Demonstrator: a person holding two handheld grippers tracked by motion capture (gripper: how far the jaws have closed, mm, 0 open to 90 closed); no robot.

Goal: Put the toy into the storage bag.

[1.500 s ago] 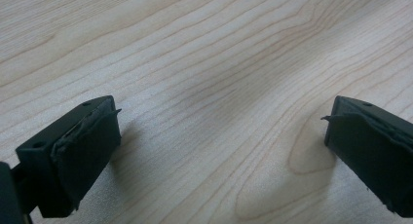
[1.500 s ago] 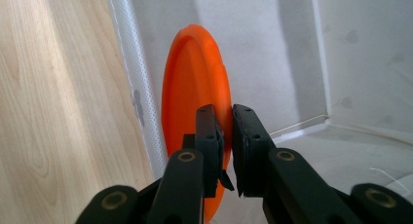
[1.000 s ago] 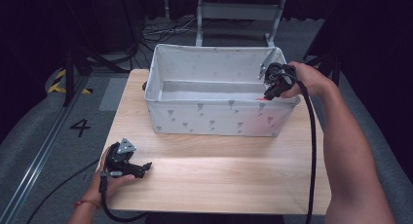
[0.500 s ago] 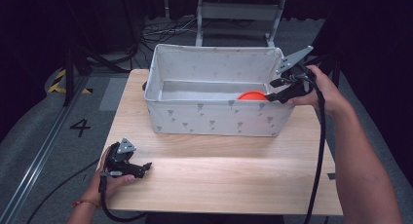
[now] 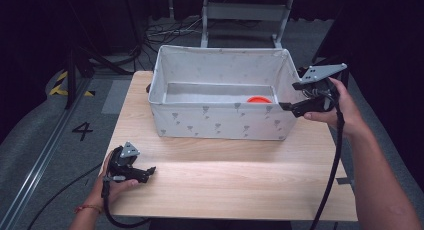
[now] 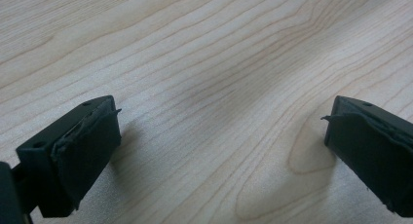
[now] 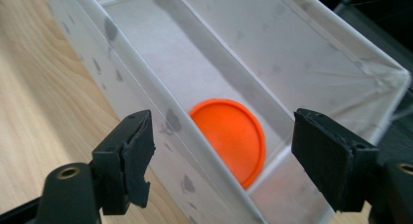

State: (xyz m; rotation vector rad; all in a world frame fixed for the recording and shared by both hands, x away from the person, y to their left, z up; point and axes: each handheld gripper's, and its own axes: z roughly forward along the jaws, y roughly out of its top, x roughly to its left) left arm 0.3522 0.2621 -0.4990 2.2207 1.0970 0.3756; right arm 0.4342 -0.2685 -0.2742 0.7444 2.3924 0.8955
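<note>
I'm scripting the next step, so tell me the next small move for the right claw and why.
Probably draw the right claw back from the white fabric bin. Its jaws have just been opening with nothing between them, and the flat round orange disc already lies on the bin's floor.

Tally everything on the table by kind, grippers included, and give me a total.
Round flat orange plastic disc: 1
White fabric storage bin with grey spots: 1
Black two-jaw grippers: 2, the left gripper and the right gripper
Total: 4
</note>
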